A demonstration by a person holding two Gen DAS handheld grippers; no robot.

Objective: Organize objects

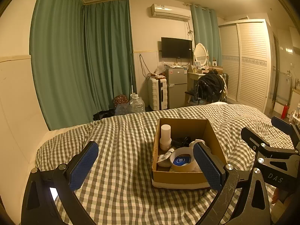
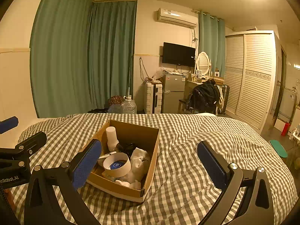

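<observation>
On the grey-and-white checked bedspread point(image 2: 187, 150) sits an open brown cardboard box point(image 1: 213, 136) point(image 2: 148, 136), flaps off, holding all the small objects in sight. At its far left corner a white cylindrical plastic bottle point(image 1: 165, 136) point(image 2: 112, 136) stands upright against the wall. Near centre lies a wide roll of tan tape point(image 1: 182, 160) point(image 2: 117, 164), on its side, with a round blue-labelled item point(image 1: 181, 160) point(image 2: 116, 165) showing through its core. Behind the roll, a tangle of black cable point(image 1: 181, 140) point(image 2: 129, 147); exact form unclear. Crumpled white cloth point(image 2: 139, 159) fills the right half of the box, seen best from the right wrist. A small white tube point(image 1: 166, 152) leans between bottle and roll.

Left gripper point(image 1: 146, 166): jaws spread wide, blue pads empty, held above the bedspread with the right finger overlapping the box's near right corner in view. Right gripper point(image 2: 150, 166): jaws likewise wide apart, nothing between them, its left finger in front of the box's near left edge. Each gripper appears at the margin of the other's view.

Far side of the room: green curtains point(image 1: 80, 60), a white suitcase point(image 1: 157, 93), a small grey fridge point(image 1: 177, 86).
</observation>
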